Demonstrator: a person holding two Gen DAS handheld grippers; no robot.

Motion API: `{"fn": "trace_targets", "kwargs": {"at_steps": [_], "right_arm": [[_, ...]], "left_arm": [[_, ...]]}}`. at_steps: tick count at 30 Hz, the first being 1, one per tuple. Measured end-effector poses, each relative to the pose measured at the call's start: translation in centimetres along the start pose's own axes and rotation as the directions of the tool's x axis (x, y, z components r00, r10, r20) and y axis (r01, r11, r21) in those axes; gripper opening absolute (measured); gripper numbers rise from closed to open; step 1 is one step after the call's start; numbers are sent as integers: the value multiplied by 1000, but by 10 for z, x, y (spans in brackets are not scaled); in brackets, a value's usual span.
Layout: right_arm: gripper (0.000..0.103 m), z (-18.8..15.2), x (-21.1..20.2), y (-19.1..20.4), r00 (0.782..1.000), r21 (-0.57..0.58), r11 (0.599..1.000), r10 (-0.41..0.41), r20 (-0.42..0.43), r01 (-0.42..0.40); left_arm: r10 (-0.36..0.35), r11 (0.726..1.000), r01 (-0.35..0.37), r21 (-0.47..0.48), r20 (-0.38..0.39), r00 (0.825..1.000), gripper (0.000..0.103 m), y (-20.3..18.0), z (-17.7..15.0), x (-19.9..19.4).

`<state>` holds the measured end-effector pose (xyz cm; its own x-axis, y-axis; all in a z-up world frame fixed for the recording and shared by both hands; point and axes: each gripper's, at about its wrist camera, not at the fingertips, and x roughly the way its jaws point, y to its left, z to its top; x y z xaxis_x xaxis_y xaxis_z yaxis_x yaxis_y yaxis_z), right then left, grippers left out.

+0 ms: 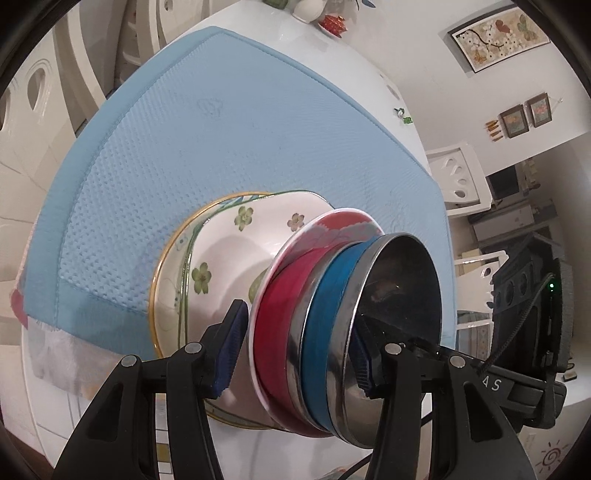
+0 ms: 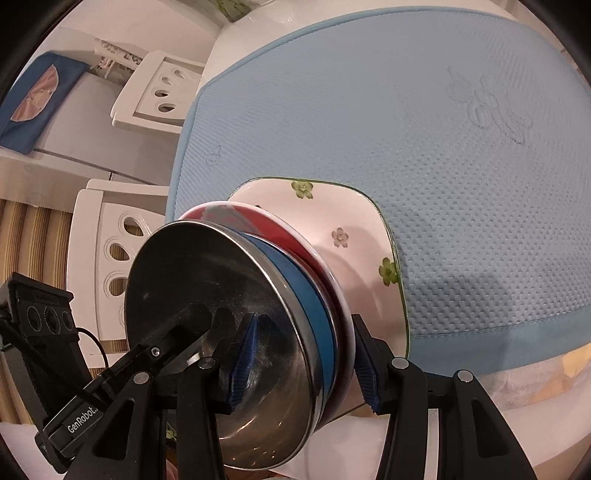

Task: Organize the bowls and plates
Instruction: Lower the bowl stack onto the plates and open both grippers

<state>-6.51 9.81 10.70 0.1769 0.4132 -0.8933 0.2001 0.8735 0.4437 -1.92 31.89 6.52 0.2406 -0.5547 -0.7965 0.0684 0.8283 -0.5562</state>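
Observation:
A stack of dishes is held between both grippers above a blue mat [image 1: 229, 125]. It holds a steel bowl [image 1: 399, 295] on top, a blue-walled bowl [image 1: 328, 332], a red bowl [image 1: 280, 325], a square floral plate [image 1: 236, 251] and a gold-rimmed plate [image 1: 162, 295] below. My left gripper [image 1: 299, 354] is shut on the stack's rim, one finger inside the steel bowl, one under the red bowl. My right gripper [image 2: 306, 358] grips the same stack from the other side; the steel bowl [image 2: 221, 317], the blue bowl [image 2: 314, 314] and the floral plate [image 2: 354, 236] show there.
The blue mat [image 2: 443, 147] covers a white table [image 1: 332, 55]. White chairs [image 2: 110, 251] stand around it. A red ornament [image 1: 334, 24] sits at the table's far end. Framed pictures [image 1: 495, 35] hang on the wall.

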Motion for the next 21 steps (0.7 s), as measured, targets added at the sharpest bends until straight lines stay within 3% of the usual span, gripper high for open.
{"fn": "trace_targets", "kwargs": {"at_steps": [10,17,21], "right_arm": [[48,-7,-18,4,999,-64,997,-37,39,40],[49,-16,-47,14,992,-130,989,-59,110,74],[54,-28,-68,21,981,-134,985,-80,179,105]], "left_arm": [[-1,998,-2,61,34,999,48,-3,-6,-22],[32,990,-38,136,43,999,48,-16,-13,-39],[66,976,-84,201,94,993,50,-33,-15,-58]]}}
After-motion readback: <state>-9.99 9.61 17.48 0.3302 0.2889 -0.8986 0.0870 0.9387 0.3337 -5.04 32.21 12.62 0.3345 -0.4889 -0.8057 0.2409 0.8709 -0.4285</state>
